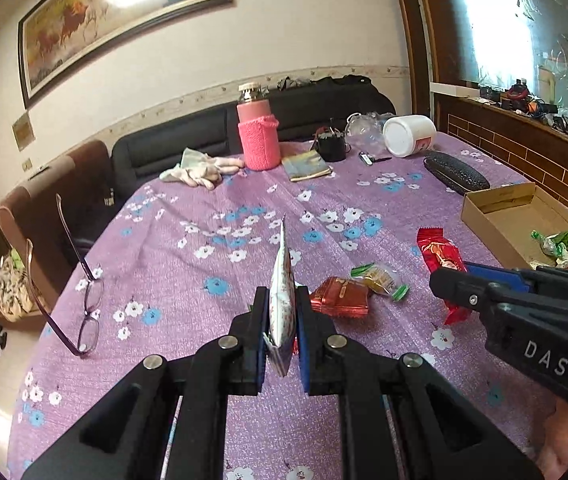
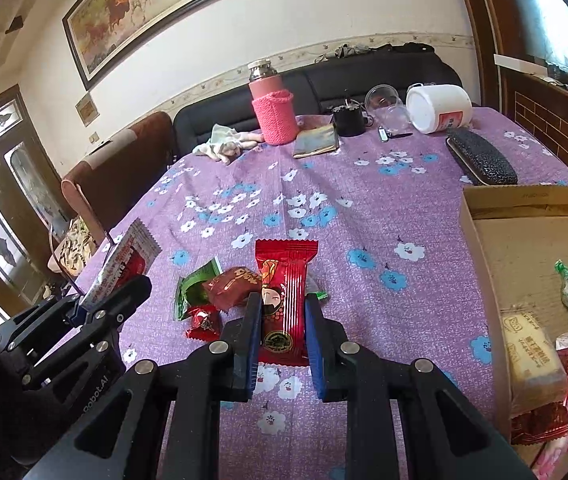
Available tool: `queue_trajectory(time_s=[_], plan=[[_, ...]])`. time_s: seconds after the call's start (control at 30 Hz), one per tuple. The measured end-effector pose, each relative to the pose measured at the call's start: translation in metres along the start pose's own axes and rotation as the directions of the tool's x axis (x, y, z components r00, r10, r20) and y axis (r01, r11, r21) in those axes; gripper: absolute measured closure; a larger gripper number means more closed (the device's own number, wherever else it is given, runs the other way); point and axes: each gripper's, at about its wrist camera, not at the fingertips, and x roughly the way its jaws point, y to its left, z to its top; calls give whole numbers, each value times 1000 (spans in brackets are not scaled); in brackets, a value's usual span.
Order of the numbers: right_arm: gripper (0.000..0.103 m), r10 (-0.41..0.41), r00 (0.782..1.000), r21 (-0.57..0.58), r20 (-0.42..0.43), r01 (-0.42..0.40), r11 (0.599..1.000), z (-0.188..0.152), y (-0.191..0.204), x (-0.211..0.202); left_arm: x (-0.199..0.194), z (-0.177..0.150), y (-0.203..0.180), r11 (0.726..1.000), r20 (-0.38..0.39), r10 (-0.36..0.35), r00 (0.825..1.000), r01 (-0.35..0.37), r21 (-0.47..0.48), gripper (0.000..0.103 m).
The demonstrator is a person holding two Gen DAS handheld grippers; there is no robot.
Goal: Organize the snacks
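Above a purple floral tablecloth (image 1: 212, 208), the left gripper (image 1: 282, 312) clamps a white snack sachet (image 1: 282, 300) edge-on, while the right gripper (image 2: 284, 320) grips a red snack packet (image 2: 285, 300). More wrapped snacks (image 2: 220, 292) lie beneath; a cardboard box (image 2: 483, 240) sits right.

The counter (image 2: 363, 216) is covered with a matt purple cloth of rough weave, printed with flowers. The left hand-held gripper (image 1: 282, 320) and the right hand-held gripper (image 2: 284, 332) are of matt black plastic, with blue pads and shiny metal pins. The white sachet (image 1: 282, 300) and the red snack packet (image 2: 284, 300) are of glossy foil film. The box (image 2: 479, 248) is plain brown cardboard, matt. The bottle (image 2: 274, 112) wears a pink knitted sleeve under a shiny metal neck. The glasses case (image 2: 479, 156) has a black pebbled surface. The white jar (image 2: 439, 108) looks like smooth plastic.
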Motion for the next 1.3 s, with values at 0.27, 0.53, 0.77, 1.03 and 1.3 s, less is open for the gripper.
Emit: queue_trajectory(time_s=[0.27,0.53,0.77,1.03,1.3], plan=[[81,-6,1000,7,2,5,1000,1,-2,-1,-6,-1,-10,998,39,33,999,-35,45,91],[81,-6,1000,13,6,6,1000,2,-4,-2,-12,-4,-18,995,68,51,996,-56,78,91],[81,-7,1000,21,9,7,1000,3,-5,-4,-15,-5,-23,993,81,54,995,-62,97,91],[81,-7,1000,19,7,7,1000,3,-6,-4,-16,-5,-24,993,83,53,995,-61,99,91],[81,-16,1000,41,15,15,999,4,-11,-6,-15,-3,-24,995,80,44,996,-51,87,91]])
